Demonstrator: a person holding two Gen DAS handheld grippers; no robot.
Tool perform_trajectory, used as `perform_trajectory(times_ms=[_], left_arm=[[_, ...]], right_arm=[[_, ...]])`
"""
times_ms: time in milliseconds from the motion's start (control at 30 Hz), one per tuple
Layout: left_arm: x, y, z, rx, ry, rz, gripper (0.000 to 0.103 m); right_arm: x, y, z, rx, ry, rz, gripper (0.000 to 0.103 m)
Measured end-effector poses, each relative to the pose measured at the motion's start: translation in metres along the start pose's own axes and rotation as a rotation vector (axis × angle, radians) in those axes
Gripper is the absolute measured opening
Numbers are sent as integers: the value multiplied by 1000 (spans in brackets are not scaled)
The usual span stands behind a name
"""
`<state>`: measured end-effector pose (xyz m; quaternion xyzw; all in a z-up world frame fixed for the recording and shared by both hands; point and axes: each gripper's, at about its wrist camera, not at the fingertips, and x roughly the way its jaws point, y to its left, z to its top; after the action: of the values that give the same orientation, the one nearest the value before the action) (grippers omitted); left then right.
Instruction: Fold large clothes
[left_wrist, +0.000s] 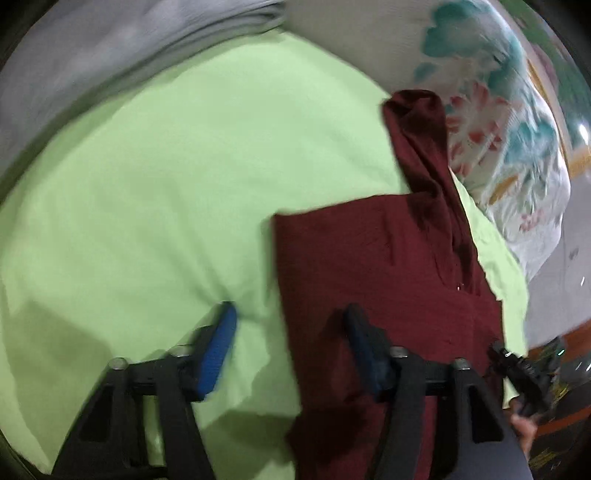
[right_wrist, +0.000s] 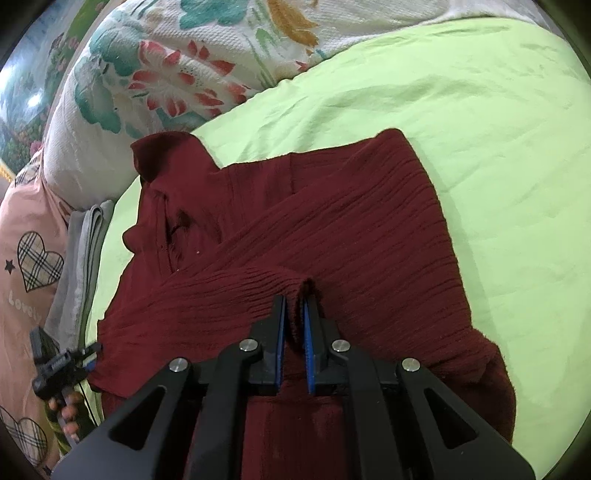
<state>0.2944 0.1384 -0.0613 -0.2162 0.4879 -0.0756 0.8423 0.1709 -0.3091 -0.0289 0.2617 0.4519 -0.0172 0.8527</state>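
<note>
Left wrist view: the left gripper (left_wrist: 290, 325) hovers with its blue-padded jaws parted and nothing between them, one pad over the green sheet (left_wrist: 147, 184), the other over the maroon garment's (left_wrist: 369, 258) edge. Right wrist view: the right gripper (right_wrist: 294, 314) pinches a raised ridge of the maroon garment (right_wrist: 351, 221), which lies partly folded on the green sheet (right_wrist: 498, 147) beside a floral blanket (right_wrist: 166, 74).

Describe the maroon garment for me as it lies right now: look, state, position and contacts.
The maroon garment looks like a crinkled, ribbed fabric with a collar toward the floral pillow. It lies partly folded on the green sheet, one panel laid diagonally across the body. The right hand-held gripper pinches a raised fold of it. The left hand-held gripper, jaws apart, straddles its edge without clamping it.
</note>
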Motion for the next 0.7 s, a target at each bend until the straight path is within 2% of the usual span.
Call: perform_trajectory(times_ms=[33,67,133,200,233,300,367,467,533,600,700], left_arm=[[6,-10,5,33,15,-18,5],[6,-17,7,54,-6,1,5],[-2,-36,12,129,-104,56,4],[-15,-50,19,178,-199,47,4],[-16,-58,20,211,-238,82,4],[-6,-63,20,249,-227,134,4],[11,-58,10,275,-170,194,5],[16,-38,-4,242,-129,205,11],[6,-29,-9,212,-129,203,24],[-1,-26,-9,200,-129,224,29],[-22,-25,-10,179,-153,226,29]], right_arm=[[-1,2,1,-12,-4,0,9],[-4,5,2,-26,-19,2,5],[-14,10,6,-34,-77,26,4],[-27,11,12,-27,-142,49,4],[-30,9,14,-19,-152,40,4],[-21,5,16,-14,-116,0,4],[-8,1,13,-12,-44,-26,4],[1,-5,3,-11,3,-76,5],[-3,-9,1,8,3,-84,6],[-14,-9,3,25,-20,-109,7],[-31,0,9,-3,-79,-85,10]])
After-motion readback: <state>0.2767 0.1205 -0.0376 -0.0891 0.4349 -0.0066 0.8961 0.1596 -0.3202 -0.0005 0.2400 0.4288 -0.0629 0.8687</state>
